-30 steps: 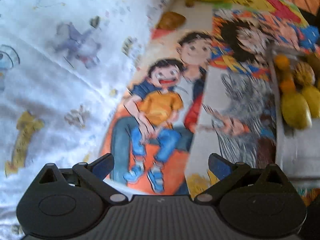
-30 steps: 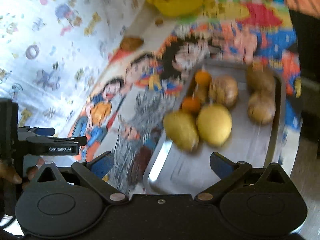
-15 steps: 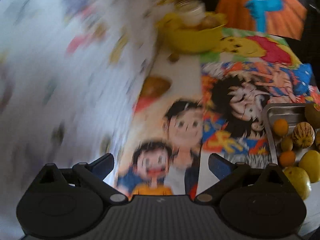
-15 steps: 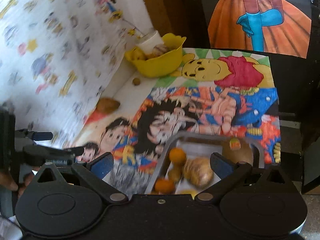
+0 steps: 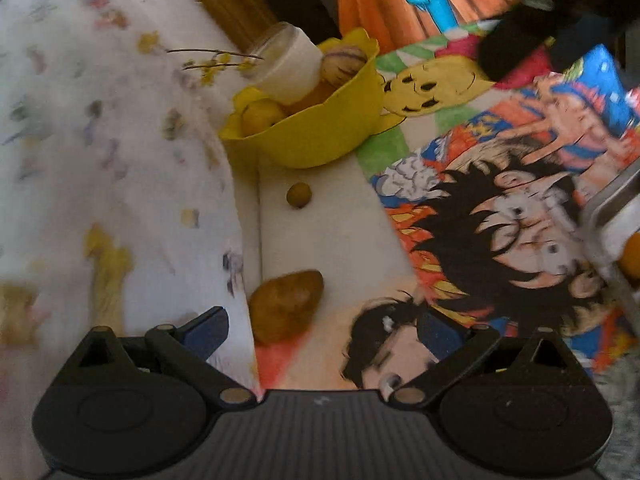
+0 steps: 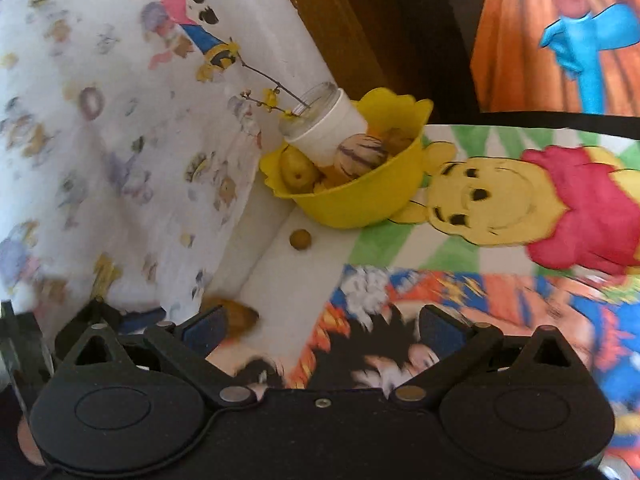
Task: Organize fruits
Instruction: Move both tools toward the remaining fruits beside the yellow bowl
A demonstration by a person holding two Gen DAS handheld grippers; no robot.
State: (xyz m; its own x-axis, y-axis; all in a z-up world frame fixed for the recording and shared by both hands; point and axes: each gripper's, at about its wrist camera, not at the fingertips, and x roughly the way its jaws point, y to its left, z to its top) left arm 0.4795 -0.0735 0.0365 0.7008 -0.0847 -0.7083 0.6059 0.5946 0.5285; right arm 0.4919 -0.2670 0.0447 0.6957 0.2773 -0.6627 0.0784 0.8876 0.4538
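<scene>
A yellow bowl stands at the back by the wall, holding several fruits and a tipped white jar. A brown oval fruit lies on the table just ahead of my left gripper, which is open and empty. The same fruit shows beside the left finger of my right gripper, also open and empty. A small round fruit lies in front of the bowl. A metal tray's corner with an orange fruit is at the right edge.
A cartoon-printed cloth covers the table. A white patterned curtain hangs along the left. A wooden post and an orange-and-blue picture stand behind the bowl.
Both grippers have swung up and away from the tray toward the back of the table. The yellow bowl and the loose brown fruit have come into close view. Both stay open.
</scene>
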